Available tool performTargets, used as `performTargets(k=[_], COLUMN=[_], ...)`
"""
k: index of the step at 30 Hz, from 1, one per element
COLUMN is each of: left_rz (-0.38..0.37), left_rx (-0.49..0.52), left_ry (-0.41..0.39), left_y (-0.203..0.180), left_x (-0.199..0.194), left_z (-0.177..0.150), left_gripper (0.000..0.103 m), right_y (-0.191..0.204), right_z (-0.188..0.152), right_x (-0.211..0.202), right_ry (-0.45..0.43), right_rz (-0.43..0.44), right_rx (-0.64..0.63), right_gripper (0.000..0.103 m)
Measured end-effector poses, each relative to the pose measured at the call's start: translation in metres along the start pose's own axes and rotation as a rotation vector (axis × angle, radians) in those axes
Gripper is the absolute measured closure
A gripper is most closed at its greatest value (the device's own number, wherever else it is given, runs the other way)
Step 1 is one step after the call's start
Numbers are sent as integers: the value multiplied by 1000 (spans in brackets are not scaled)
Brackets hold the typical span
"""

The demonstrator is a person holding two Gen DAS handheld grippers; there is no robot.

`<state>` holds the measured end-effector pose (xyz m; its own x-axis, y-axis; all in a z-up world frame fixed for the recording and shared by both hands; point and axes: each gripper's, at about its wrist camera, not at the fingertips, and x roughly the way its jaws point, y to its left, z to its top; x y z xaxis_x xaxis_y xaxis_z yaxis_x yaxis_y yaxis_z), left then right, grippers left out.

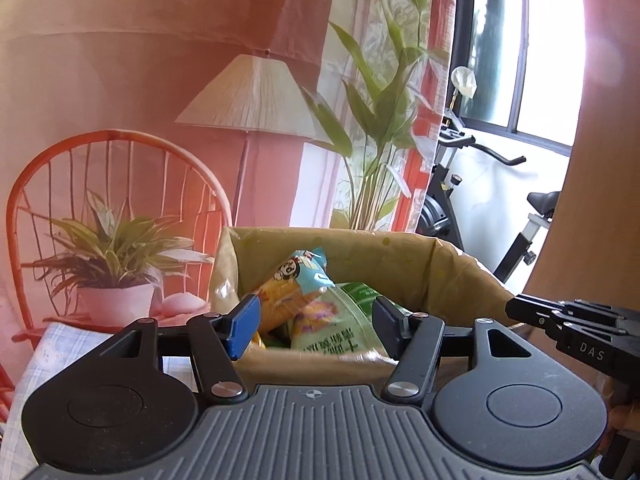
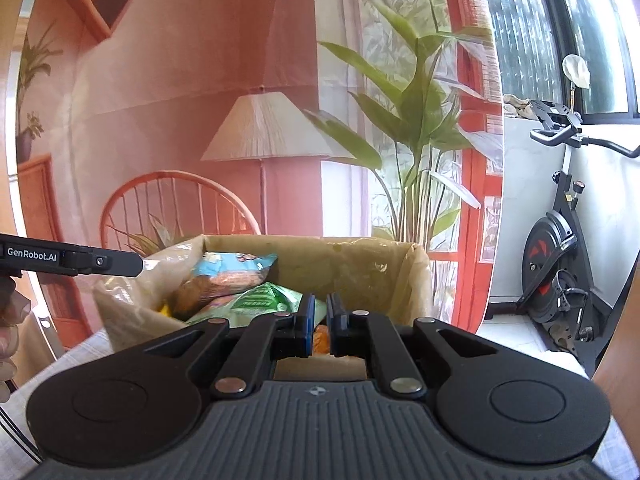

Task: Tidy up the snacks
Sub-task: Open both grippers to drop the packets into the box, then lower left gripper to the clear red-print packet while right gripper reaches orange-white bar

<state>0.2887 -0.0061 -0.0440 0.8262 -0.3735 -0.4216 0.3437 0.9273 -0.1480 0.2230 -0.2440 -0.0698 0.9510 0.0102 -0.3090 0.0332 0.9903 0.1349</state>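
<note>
Left gripper (image 1: pixel 316 326): level, pointed at the near rim of the box (image 1: pixel 400 256). Fingers (image 1: pixel 242 326) spread wide, blue pads facing each other, nothing between them; the snack packets show through the gap, farther on.

Right gripper (image 2: pixel 318 326): level, beside the left one, aimed at the same box (image 2: pixel 360 256) from its right half. Jaws nearly closed, a narrow slit remaining. Something orange shows in the slit; whether it is pinched or merely lies behind the pads cannot be told.

Each gripper appears in the other's view: the right as a black body at the right edge of the left camera (image 1: pixel 576 328), the left as a black bar at the left edge of the right camera (image 2: pixel 72 260).

Box: one, brown, open-topped, lined with translucent plastic film folded over the rim. It stands on a pale checked cloth (image 1: pixel 44 356).

Snacks, all inside the box, piled loosely:
- blue bag (image 1: pixel 308 270), one, cartoon face printed on it, propped uppermost.
- green bag (image 2: pixel 266 300), one, lying below it.
- pale bag (image 1: pixel 340 328), one, printed characters, toward the near wall.
- further yellow and orange packets beneath; count unclear.

Surroundings: printed backdrop (image 2: pixel 168 100) showing a lamp, chair and plants, behind the box; exercise bike (image 2: pixel 560 272) to the right, well apart, by a window (image 1: pixel 508 52).
</note>
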Motion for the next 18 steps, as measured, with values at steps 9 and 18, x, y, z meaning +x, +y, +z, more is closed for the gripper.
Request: performTargets(k=[9,18], left_rz=[-15,-2], left_rx=[-74,-135], left_ry=[8,51], left_y=[9,16], left_x=[-23,-23], left_z=[-26,-55], left_gripper=[39,39], right_y=[-3,-10], right_z=[-25,-64], right_x=[-33,-36], right_ry=[3,108], right_rz=[-22,-35], right_rx=[47,31], right_gripper=[95,87])
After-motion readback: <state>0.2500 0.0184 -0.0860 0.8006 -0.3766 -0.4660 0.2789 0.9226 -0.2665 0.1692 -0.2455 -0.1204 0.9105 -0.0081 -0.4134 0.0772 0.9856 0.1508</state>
